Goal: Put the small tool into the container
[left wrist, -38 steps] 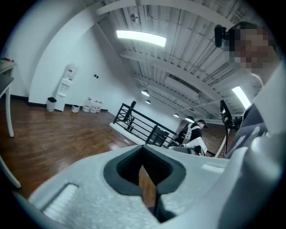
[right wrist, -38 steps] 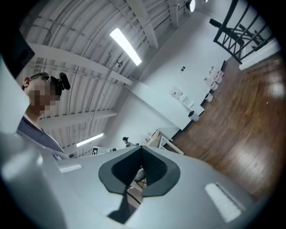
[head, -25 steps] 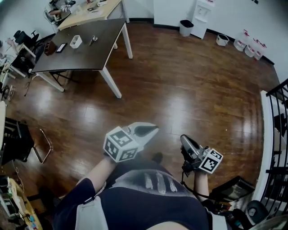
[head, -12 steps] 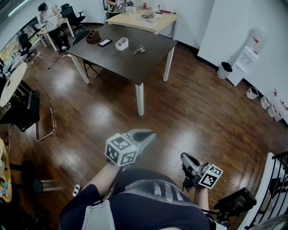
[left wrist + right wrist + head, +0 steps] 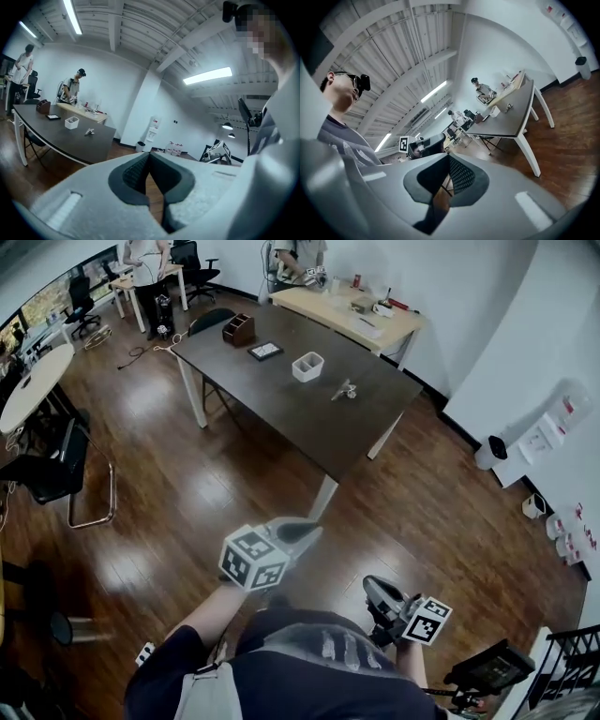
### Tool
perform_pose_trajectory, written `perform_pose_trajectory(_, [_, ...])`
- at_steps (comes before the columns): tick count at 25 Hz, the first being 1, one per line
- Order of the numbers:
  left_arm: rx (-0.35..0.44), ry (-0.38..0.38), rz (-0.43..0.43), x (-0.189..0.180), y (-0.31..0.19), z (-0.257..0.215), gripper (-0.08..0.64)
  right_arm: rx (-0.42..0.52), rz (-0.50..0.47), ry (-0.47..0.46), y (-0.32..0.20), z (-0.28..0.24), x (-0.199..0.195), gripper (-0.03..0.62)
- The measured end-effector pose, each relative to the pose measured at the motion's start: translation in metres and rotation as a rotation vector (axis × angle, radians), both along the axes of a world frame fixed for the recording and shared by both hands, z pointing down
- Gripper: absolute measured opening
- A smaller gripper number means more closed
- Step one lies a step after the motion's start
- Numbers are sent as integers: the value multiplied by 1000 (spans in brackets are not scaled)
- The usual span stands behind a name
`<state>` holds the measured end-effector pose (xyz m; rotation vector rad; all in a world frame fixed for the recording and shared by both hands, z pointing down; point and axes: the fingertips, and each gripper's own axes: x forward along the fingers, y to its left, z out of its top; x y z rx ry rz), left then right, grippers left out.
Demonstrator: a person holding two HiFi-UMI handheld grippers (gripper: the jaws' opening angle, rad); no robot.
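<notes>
Holding both grippers low in front of our body, we stand on the wooden floor (image 5: pixel 187 493), well apart from the dark table (image 5: pixel 281 404). The left gripper (image 5: pixel 305 529) has its two jaws together, tip against tip, and they clamp on no object. The right gripper (image 5: pixel 371 585), at our right side and nearer to us, has its jaws closed together in the same way and carries no object.

On the dark table, towards its far right part, we see the white container (image 5: pixel 307 367). It stands upright with its open top up. It is too small in every view for us to tell what is in it. The small tool (image 5: pixel 344 390) lies on the table surface just to the right of the container, near it but apart from it.

Further left on the same table lie a flat dark device (image 5: pixel 265 352) and, at the far left end, a brown box (image 5: pixel 238 330). We cannot tell what the box contains. Behind the dark table stands a light wooden table (image 5: pixel 330 307) with several small things on it. At the right, by the white wall, a bin (image 5: pixel 494 452) stands on the floor.
</notes>
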<state>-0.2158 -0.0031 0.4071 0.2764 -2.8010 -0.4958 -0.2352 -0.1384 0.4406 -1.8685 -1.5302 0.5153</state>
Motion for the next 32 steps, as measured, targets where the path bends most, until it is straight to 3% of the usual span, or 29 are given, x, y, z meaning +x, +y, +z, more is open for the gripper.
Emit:
perform_pose_trajectory(5, [37, -31, -106, 16, 85, 6, 0, 68, -133, -67, 87, 9, 8, -2])
perform_pose_trajectory(9, [81, -13, -207, 26, 120, 22, 0, 85, -253, -48, 140, 15, 6, -2])
perform_pose_trajectory(14, [52, 22, -361, 18, 185, 29, 0, 53, -389, -26, 215, 27, -18, -2])
perform_pose_trajectory(17, [17, 53, -408, -5, 220, 23, 0, 32, -434, 5, 259, 29, -44, -2])
perform_pose_trajectory(23, [-14, 123, -406, -77, 256, 18, 0, 15, -475, 54, 313, 25, -108, -2])
perform_pose_trajectory(27, [-27, 127, -425, -122, 284, 11, 0, 23, -502, 94, 341, 35, -158, -2])
perform_pose_trajectory(32, [-32, 163, -472, -151, 323, 23, 0, 49, -572, 14, 386, 45, -198, -2])
